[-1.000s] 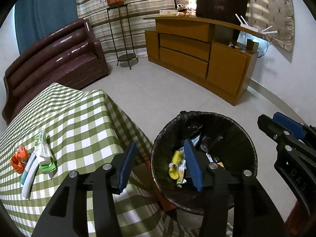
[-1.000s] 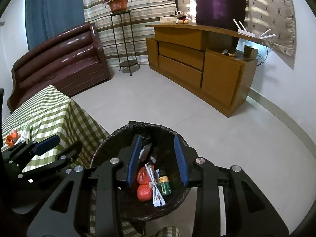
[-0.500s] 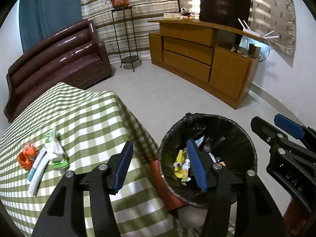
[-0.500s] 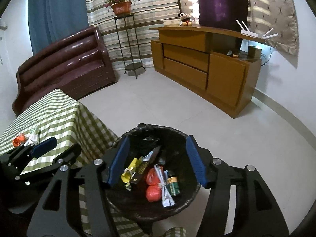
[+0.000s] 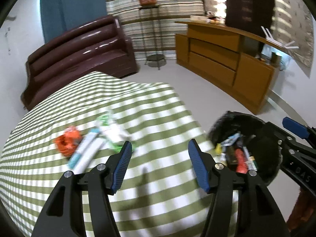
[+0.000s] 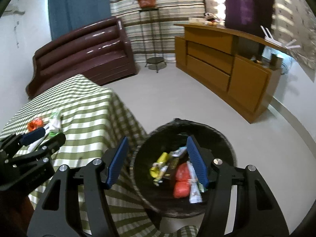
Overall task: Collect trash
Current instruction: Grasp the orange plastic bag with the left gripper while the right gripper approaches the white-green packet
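A black-lined trash bin (image 6: 223,138) stands on the floor beside the table, holding several wrappers, with red bags (image 6: 182,179) among them. It also shows in the left wrist view (image 5: 272,138). On the green checked tablecloth (image 5: 158,102) lie an orange wrapper (image 5: 68,141), a white and blue tube (image 5: 86,152) and a green and white packet (image 5: 112,130), blurred by motion. My left gripper (image 5: 159,152) is open and empty above the table, right of that trash. My right gripper (image 6: 157,150) is open and empty above the bin's left rim.
A dark brown sofa (image 5: 79,53) stands behind the table. A wooden cabinet (image 5: 227,63) runs along the right wall. A plant stand (image 5: 152,35) with a potted plant is at the back. Bare floor (image 6: 177,102) lies between table and cabinet.
My left gripper has swung left from over the bin to over the table, toward the trash there. My right gripper has opened wider and drawn back a little above the bin.
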Demonstrator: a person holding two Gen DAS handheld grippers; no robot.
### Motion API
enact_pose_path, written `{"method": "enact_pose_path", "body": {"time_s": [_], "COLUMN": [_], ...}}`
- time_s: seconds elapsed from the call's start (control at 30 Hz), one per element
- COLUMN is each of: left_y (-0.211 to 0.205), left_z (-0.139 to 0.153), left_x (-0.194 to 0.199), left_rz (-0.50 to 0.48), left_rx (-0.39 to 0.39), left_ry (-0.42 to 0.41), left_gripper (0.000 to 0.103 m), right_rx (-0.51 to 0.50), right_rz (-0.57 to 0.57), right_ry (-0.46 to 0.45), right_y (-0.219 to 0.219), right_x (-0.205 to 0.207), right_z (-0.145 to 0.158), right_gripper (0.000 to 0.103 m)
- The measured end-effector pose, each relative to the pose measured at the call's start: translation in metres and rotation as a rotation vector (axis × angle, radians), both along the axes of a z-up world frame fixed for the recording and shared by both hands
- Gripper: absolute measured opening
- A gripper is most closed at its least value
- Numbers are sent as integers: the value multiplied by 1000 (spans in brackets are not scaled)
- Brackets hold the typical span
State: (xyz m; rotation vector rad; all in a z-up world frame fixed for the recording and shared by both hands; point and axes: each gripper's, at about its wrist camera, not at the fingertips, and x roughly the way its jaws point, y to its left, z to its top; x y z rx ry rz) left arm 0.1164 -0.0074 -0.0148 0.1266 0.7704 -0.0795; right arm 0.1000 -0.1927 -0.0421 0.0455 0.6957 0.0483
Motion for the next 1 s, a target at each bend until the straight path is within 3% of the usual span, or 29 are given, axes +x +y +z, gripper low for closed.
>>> {"method": "enact_pose_path", "body": {"time_s": [0.53, 1.0], "left_y": [123, 148], "left_z": [-2, -18], "left_x": [10, 41], "left_rz": [233, 216], "left_rx": [-6, -60], "left_ry": [15, 90], "left_gripper": [64, 64], "right_rx": [-29, -45], "right_rz": [202, 256], "right_ry": [-1, 16], "right_y": [109, 147], "right_x": [23, 40], "right_z": [7, 5], "right_gripper": [60, 60]}}
